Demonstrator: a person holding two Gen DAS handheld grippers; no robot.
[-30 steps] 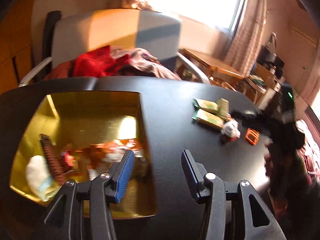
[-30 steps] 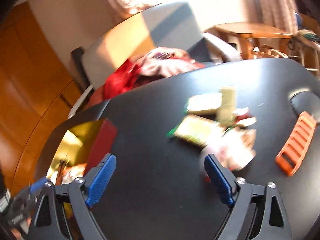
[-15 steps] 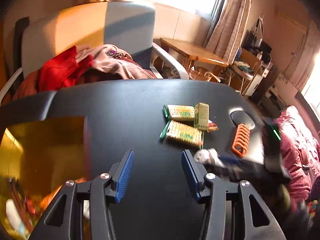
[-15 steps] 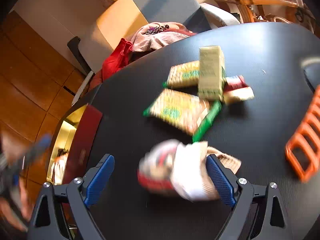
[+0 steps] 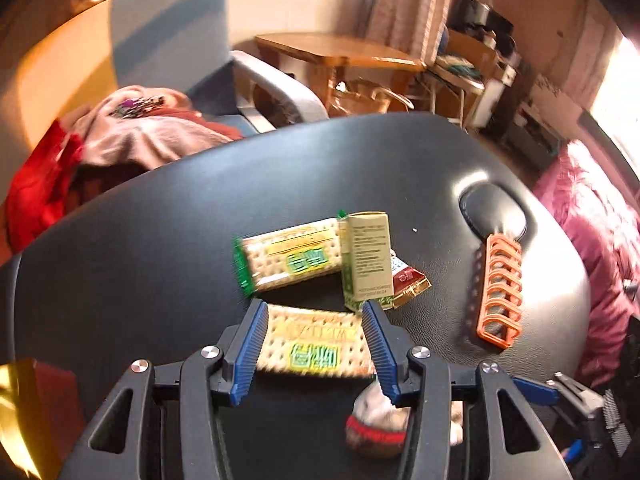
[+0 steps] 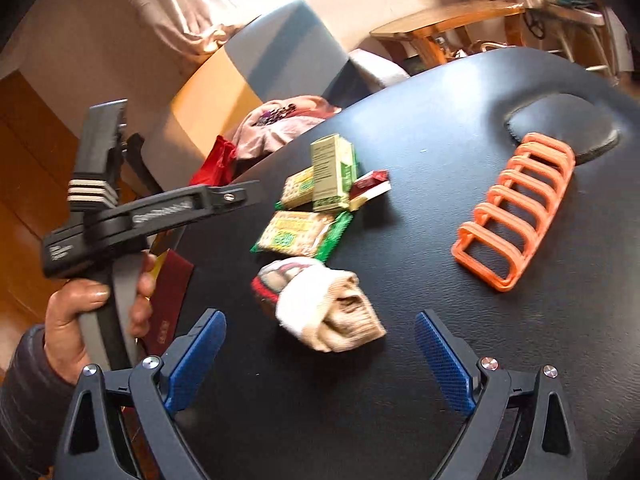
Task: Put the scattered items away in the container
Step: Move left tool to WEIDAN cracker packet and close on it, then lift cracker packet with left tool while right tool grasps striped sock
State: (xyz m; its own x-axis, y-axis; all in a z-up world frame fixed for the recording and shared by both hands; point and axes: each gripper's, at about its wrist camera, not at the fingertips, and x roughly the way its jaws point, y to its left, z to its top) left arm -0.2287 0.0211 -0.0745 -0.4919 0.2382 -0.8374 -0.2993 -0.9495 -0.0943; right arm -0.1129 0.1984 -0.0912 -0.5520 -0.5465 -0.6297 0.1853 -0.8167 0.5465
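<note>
On the black table (image 5: pixel 160 240) lie two green cracker packs (image 5: pixel 290 258) (image 5: pixel 316 346), a tan carton (image 5: pixel 368 258), a red-gold sachet (image 5: pixel 408 284), a rolled sock (image 6: pixel 320 306) and an orange rack (image 6: pixel 516 208). My left gripper (image 5: pixel 314 346) is open, its jaws either side of the nearer cracker pack. My right gripper (image 6: pixel 320 354) is open and wide, just short of the sock. The left gripper also shows in the right wrist view (image 6: pixel 236 196). The gold container's corner (image 5: pixel 16 412) is at the lower left edge.
A grey armchair (image 5: pixel 168 48) with pink and red clothes (image 5: pixel 132 136) stands behind the table. An oval recess (image 5: pixel 492 210) is in the table's right end. A wooden side table (image 5: pixel 340 50) and clutter are beyond. A dark red box lid (image 6: pixel 168 300) leans by the container.
My left gripper has swung right from the gold container to the cracker packs. My right gripper has dropped the sock onto the table and drawn back, open.
</note>
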